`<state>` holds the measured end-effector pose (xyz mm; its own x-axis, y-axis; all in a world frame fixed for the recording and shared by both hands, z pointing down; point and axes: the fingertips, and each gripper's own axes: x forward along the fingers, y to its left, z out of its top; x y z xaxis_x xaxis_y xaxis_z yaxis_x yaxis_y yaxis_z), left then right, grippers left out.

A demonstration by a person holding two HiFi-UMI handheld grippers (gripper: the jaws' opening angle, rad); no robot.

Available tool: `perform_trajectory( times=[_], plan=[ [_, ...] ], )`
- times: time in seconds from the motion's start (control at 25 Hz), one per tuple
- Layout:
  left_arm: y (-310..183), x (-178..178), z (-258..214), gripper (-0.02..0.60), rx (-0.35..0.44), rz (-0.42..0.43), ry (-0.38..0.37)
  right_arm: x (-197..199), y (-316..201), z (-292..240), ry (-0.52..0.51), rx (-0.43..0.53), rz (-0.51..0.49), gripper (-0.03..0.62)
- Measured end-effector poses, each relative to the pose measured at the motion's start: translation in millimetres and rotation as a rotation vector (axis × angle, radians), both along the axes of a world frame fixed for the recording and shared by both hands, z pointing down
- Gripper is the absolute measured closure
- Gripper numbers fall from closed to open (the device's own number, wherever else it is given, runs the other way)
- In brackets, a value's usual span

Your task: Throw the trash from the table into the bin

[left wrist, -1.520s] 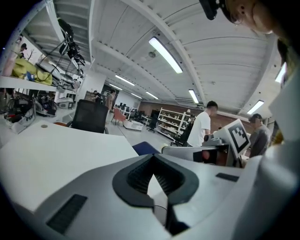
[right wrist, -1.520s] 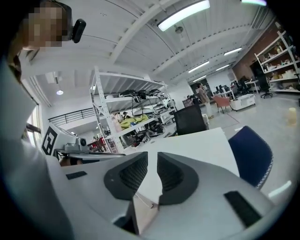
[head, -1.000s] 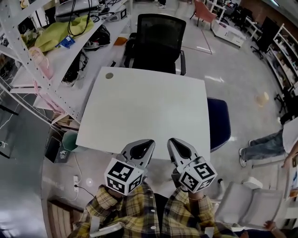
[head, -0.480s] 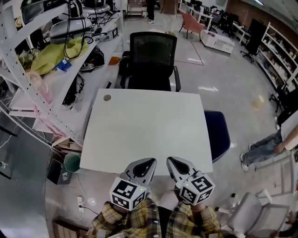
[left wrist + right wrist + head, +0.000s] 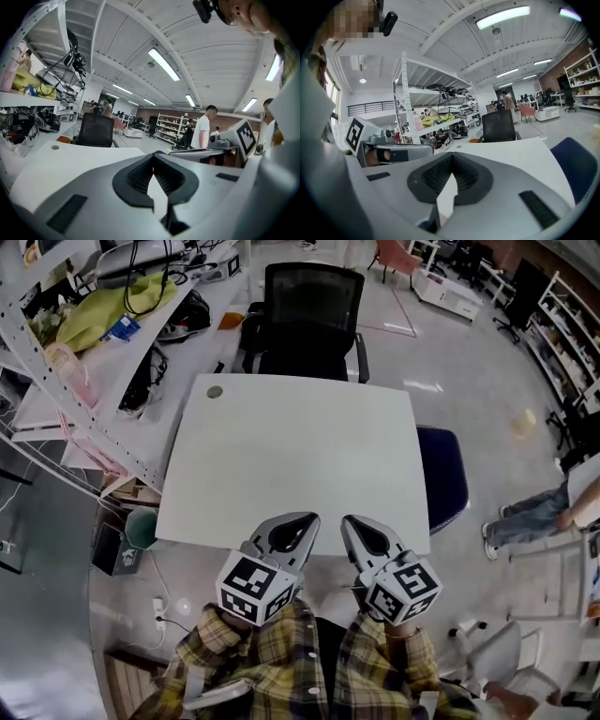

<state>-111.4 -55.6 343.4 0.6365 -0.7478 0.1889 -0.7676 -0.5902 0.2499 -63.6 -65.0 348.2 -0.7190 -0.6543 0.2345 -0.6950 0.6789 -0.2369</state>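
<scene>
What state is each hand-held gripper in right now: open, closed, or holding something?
Left hand-held gripper: closed, holding nothing.
Right hand-held gripper: closed, holding nothing.

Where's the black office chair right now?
Head view, top centre: the black office chair stands at the far edge of the white table, just right of the shelving rack.

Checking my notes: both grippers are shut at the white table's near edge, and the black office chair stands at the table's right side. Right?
Not quite: in the head view the black office chair stands at the table's far side. Left gripper and right gripper are shut.
</scene>
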Motion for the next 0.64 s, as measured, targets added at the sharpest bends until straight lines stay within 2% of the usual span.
perform_trajectory(
  times=[0.24, 0.44, 0.64],
  plan=[
    [-3.9, 6.0, 6.5, 0.574, -0.009, 0.117, -0.039, -5.8, 0.0, 1.6, 0.015, -0.013, 0.003, 0.595],
    [-11.3, 5.3, 7.6, 0.574, -0.028, 0.173, -0.020, -4.8, -2.9, 4.3, 0.031, -0.020, 0.005, 0.595],
    [-15.3, 9.8, 9.8, 0.574, -0.026, 0.242, -0.080, 1.2, -11.6, -0.6, 0.042, 0.008, 0.018, 0.595]
  ],
)
